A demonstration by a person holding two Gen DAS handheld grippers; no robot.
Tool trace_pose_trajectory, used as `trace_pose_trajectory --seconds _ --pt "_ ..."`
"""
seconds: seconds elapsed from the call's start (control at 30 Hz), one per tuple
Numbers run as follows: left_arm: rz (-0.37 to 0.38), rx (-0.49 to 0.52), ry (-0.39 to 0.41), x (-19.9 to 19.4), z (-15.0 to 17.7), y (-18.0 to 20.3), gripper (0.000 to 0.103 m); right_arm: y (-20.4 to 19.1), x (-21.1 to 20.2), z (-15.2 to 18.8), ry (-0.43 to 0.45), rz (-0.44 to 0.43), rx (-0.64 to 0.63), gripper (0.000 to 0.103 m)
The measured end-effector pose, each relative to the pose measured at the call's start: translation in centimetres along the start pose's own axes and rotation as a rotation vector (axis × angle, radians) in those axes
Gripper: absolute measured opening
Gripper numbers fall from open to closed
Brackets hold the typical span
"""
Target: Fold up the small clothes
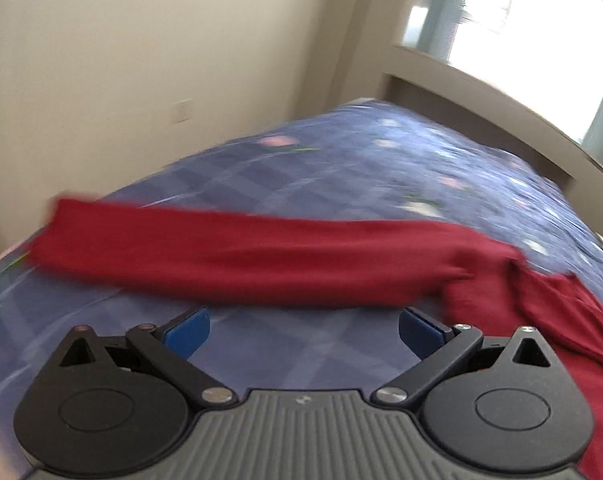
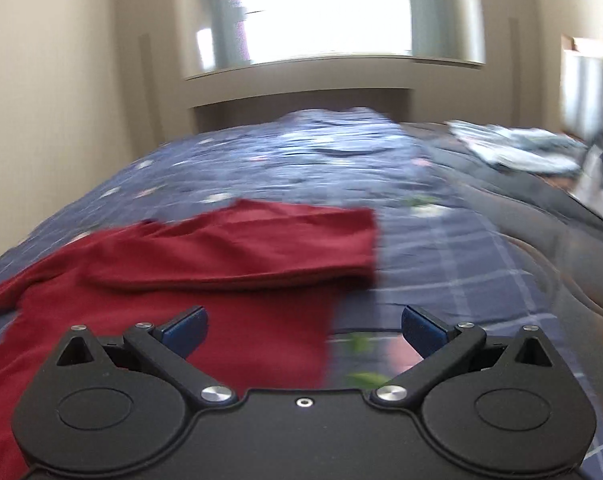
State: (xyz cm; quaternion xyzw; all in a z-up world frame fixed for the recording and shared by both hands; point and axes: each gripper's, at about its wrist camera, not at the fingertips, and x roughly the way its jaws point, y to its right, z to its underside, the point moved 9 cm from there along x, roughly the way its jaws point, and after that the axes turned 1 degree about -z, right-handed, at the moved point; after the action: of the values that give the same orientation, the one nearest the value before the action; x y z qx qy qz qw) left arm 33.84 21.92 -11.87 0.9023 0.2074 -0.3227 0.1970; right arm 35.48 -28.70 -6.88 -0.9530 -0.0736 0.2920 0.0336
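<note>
A dark red long-sleeved top (image 1: 261, 264) lies on the blue patterned bedspread (image 1: 341, 160). In the left wrist view one sleeve stretches flat to the left, just beyond my left gripper (image 1: 303, 334), which is open and empty over the bedspread. In the right wrist view the top's body (image 2: 161, 320) lies at the left, with the other sleeve (image 2: 261, 240) folded across it. My right gripper (image 2: 303, 332) is open and empty, above the top's right edge. Both views are motion-blurred.
A pale headboard (image 2: 301, 96) and a bright window (image 2: 321, 8) stand beyond the bed. A heap of light clothes (image 2: 517, 148) lies at the far right on a dark grey blanket (image 2: 541, 240). A beige wall (image 1: 141, 60) runs along the left.
</note>
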Motion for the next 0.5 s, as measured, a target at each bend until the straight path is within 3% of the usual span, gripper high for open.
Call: trace_pose_trajectory --seconds 0.13,0.27,0.37,0.5 --pt "-0.055 -0.126 0.010 -1.4 0.4 -6.9 0.103 -8.6 1.1 -1.3 -0.011 -0.111 -0.119 0.103" --pt "-0.115 -0.193 0.055 -3.3 0.2 -12.3 0.103 -19.9 3.6 -1.8 -0.031 -0.268 -0.262 0.102" --pt "-0.139 -0.263 0.085 -4.6 0.2 -15.7 0.103 -28.9 5.2 -1.2 -0.040 -0.392 -0.376 0.102" --pt "-0.155 -0.331 0.118 -5.8 0.1 -19.3 0.103 -40.2 6.2 0.9 -0.043 -0.570 -0.549 0.093"
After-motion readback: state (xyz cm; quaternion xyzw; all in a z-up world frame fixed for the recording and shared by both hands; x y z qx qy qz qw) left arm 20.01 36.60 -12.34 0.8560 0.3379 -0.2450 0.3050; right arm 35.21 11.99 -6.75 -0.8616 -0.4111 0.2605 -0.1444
